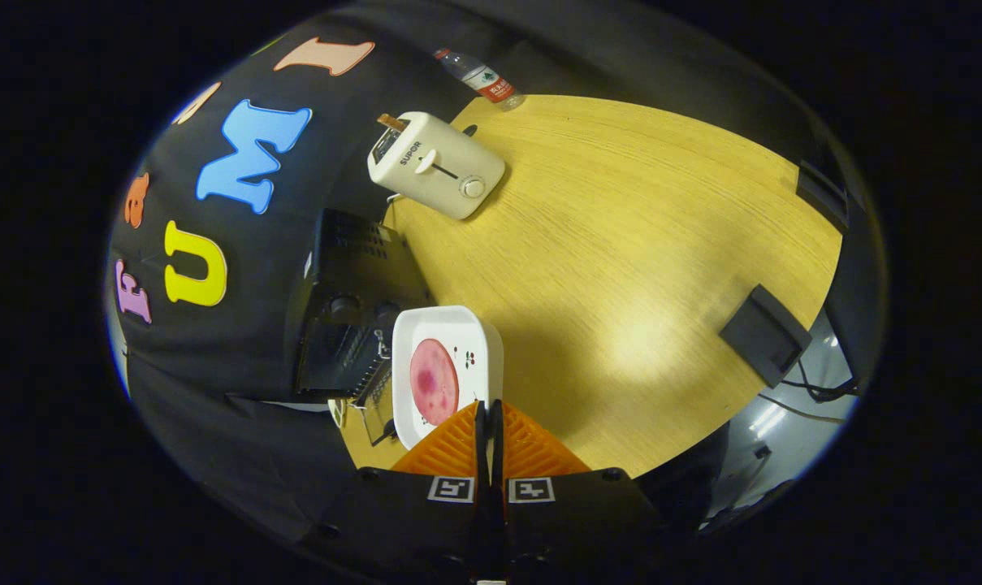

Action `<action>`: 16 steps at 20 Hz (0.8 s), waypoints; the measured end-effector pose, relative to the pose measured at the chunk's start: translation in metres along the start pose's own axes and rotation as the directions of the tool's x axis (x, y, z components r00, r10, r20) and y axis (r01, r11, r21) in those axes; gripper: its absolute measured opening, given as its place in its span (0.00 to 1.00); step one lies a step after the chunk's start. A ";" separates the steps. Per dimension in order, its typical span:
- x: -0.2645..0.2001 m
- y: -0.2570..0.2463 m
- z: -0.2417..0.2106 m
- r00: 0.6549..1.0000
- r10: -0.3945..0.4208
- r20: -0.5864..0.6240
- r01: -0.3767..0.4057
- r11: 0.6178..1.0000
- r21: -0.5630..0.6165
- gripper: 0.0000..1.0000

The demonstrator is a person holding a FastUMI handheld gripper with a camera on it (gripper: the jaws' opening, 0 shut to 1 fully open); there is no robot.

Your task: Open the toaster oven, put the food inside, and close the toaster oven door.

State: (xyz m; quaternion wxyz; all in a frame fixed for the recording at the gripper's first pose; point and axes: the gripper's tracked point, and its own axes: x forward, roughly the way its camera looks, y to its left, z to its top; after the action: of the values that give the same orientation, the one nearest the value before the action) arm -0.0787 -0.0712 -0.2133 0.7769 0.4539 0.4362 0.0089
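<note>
Pinching square glossy plate (450, 370) rim, jaws closed.

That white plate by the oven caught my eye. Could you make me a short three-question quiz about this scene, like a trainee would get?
1. True or false: the gripper is closed on the rim of the white plate.
2. What lies on the plate? A) a round pink slice of food B) a banana C) a sandwich
3. Fill in: on the wooden table, beyond the black toaster oven, stands a cream-coloured ____.

Key: 1 true; 2 A; 3 toaster.
</note>
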 end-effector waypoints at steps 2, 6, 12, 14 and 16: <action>-0.001 0.014 -0.010 1.000 0.015 0.004 -0.015 0.999 -0.034 0.01; -0.008 0.049 -0.035 0.998 0.065 0.003 -0.064 0.995 -0.070 0.01; 0.004 0.097 -0.076 0.990 0.126 -0.058 -0.130 0.989 -0.074 0.01; 0.013 0.112 -0.082 0.987 0.144 -0.072 -0.149 0.987 -0.066 0.01; 0.023 0.126 -0.085 0.984 0.158 -0.080 -0.163 0.985 -0.062 0.01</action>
State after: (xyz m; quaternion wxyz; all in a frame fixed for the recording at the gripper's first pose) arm -0.0744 0.0717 -0.1561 0.7720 0.4600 0.4263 0.1033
